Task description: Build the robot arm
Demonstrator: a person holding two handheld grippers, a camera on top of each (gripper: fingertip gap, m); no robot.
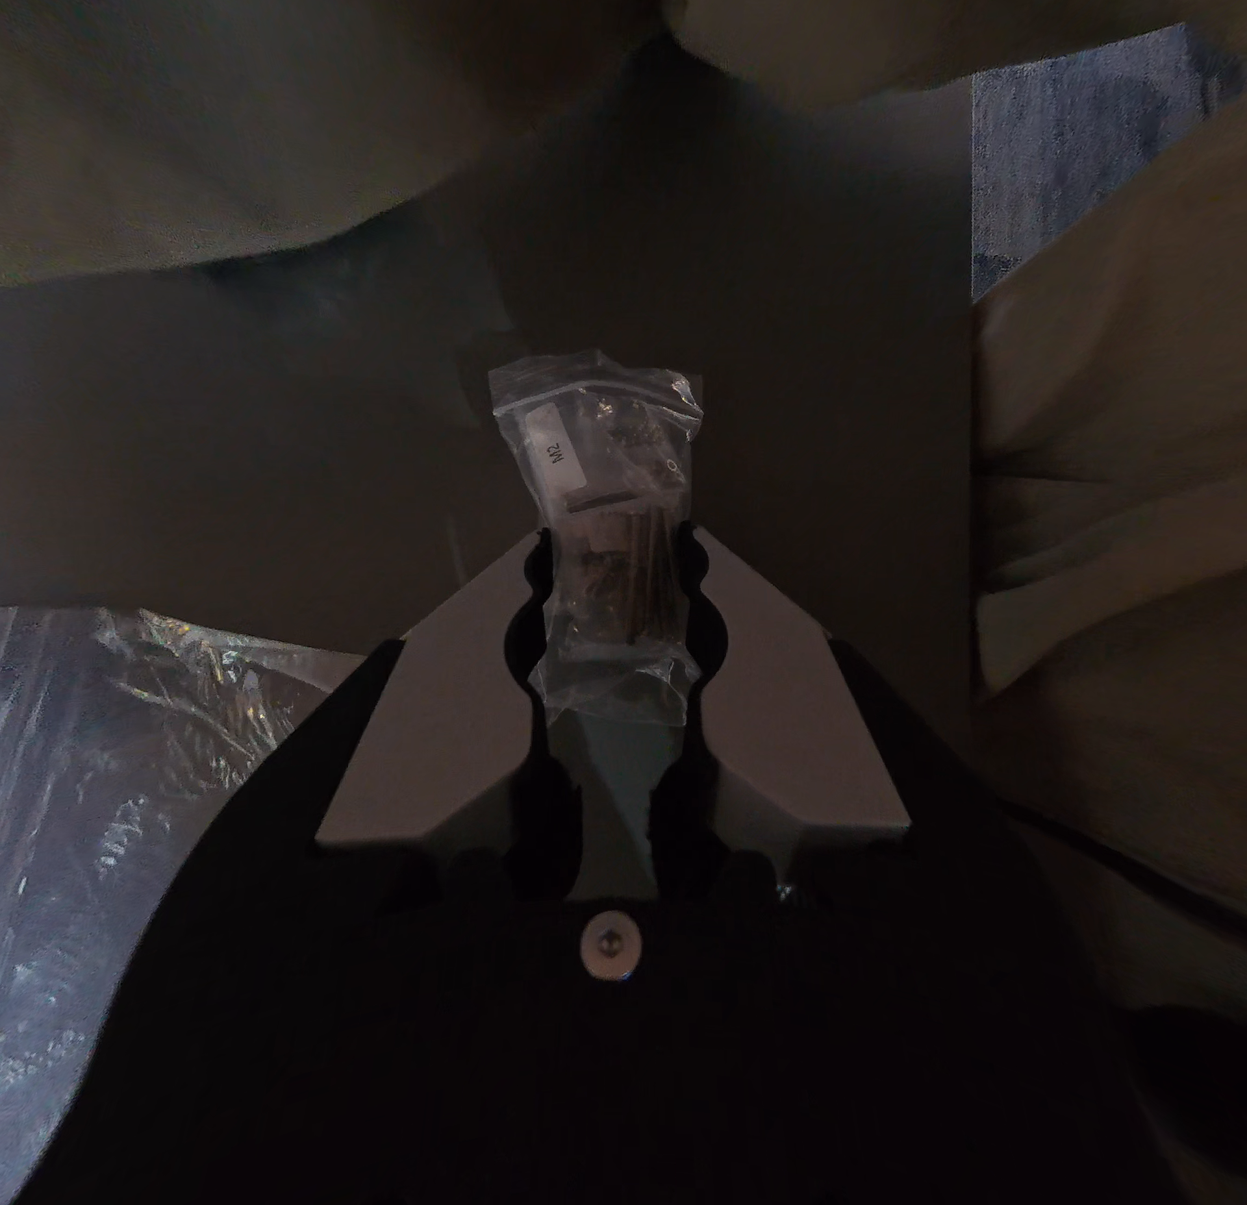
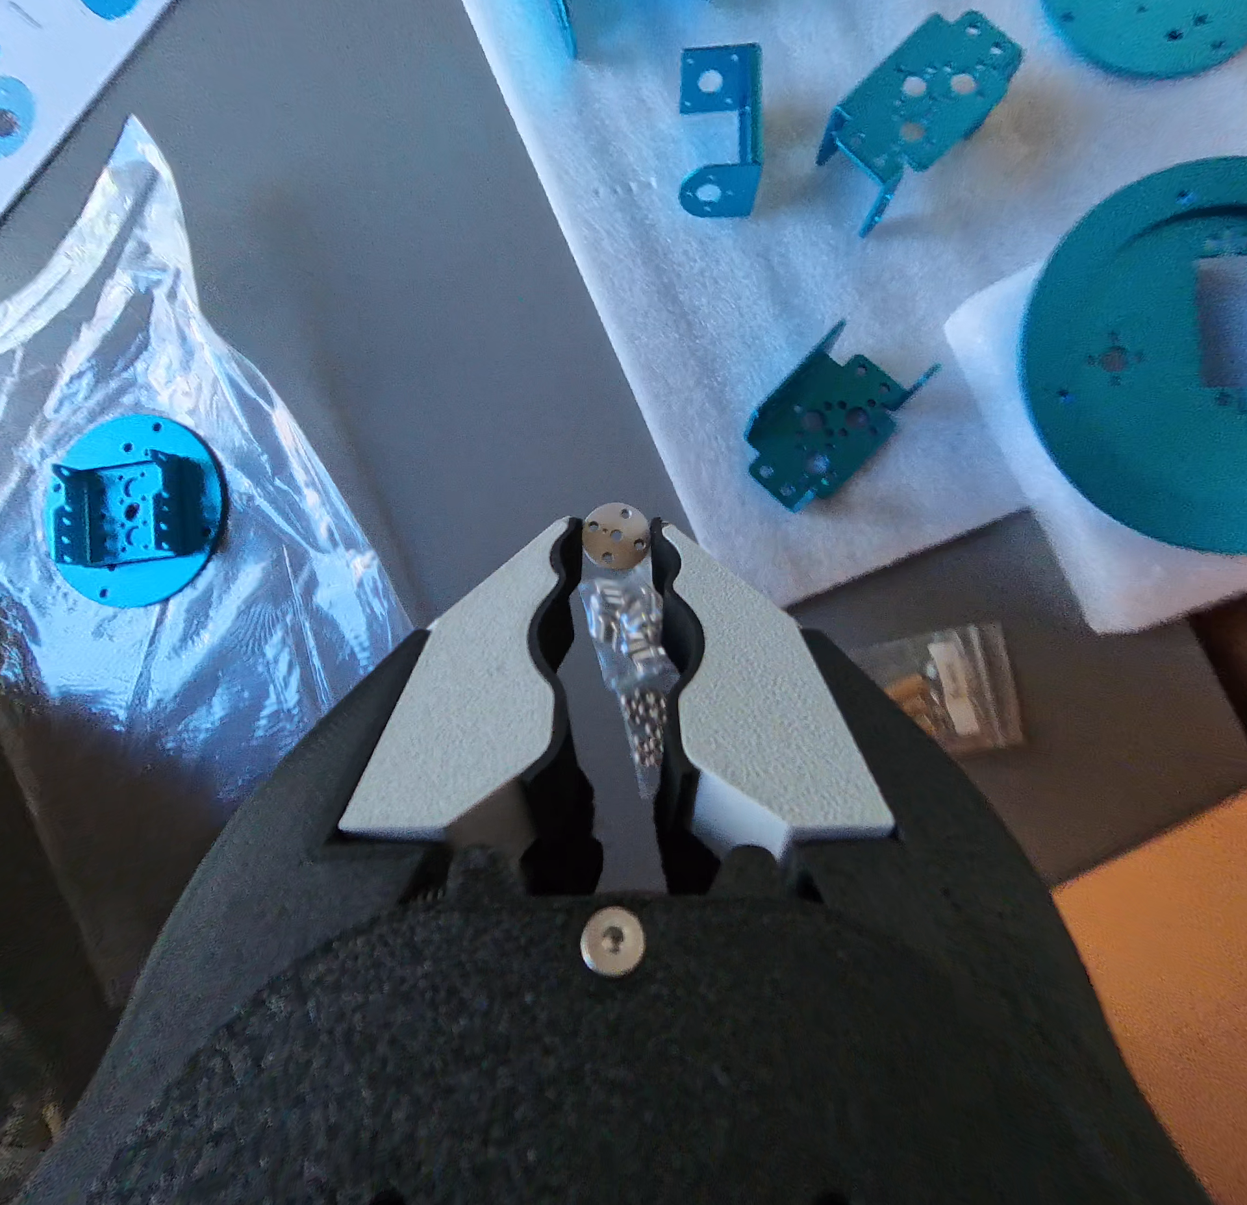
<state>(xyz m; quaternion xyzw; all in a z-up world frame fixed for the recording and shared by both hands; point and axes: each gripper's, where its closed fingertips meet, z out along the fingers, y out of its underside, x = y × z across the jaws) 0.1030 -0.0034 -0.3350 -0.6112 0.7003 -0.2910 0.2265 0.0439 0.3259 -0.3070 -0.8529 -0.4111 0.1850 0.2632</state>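
My left gripper [image 1: 615, 538] is shut on a small clear zip bag [image 1: 600, 471] of dark screws and small parts with a white label; the bag sticks out past the fingertips. The scene around it is dim. My right gripper [image 2: 617, 532] is shut on a small round silver disc with holes [image 2: 615, 533], held at the fingertips. A small clear bag of silver screws [image 2: 638, 660] hangs between the fingers behind the disc. The right gripper is above a grey table [image 2: 378, 228].
White foam sheets [image 2: 675, 282] carry several blue metal brackets [image 2: 830, 430] and round blue plates [image 2: 1140, 377]. A clear plastic bag [image 2: 135, 397] at the left holds a blue disc with a bracket [image 2: 131, 508]. Small bags of parts [image 2: 958, 687] lie at the right. Tan cloth [image 1: 1113, 498] fills the left view. Left tips to right tips: about 35 cm.
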